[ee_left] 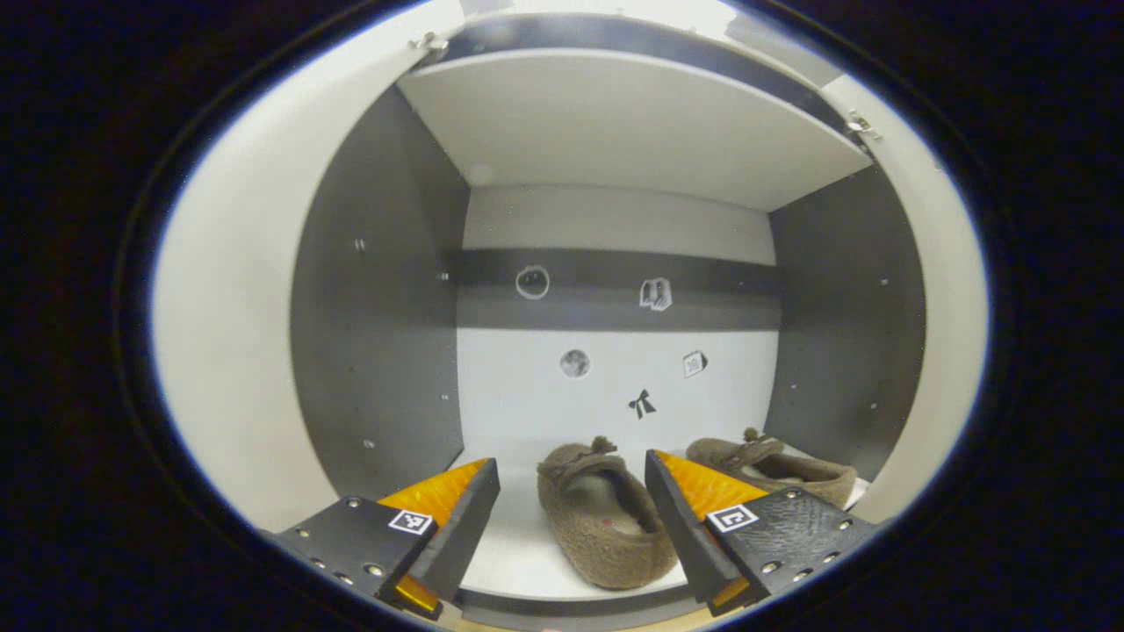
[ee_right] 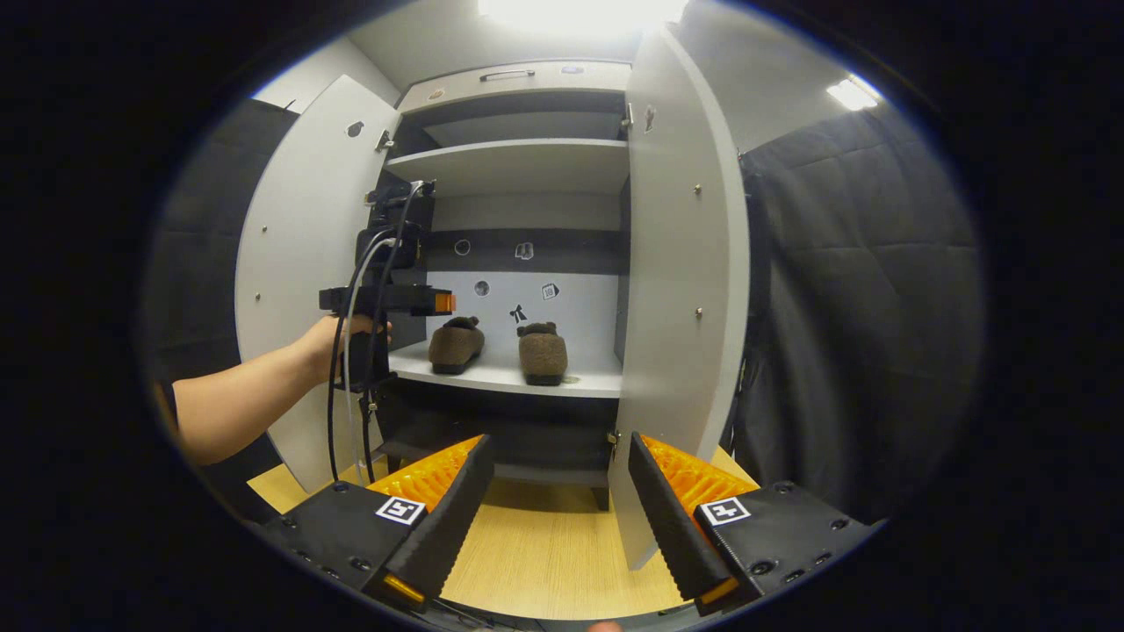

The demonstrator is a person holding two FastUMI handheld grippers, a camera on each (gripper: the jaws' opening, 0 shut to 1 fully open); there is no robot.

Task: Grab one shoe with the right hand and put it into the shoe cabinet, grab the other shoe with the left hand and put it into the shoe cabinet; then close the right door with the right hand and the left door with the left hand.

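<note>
Both shoes (ee_right: 456, 345) (ee_right: 542, 353) sit on cabinet shelf (ee_right: 509, 377). Left tongs (ee_left: 571, 518) & right tongs (ee_right: 558, 509) wide open, empty. Left: close right door (ee_right: 680, 290), then left door (ee_right: 299, 263).

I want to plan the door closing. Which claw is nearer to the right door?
Right. The right claw sits just before the right door's lower edge; the left claw is across the opening, at the shelf.
</note>
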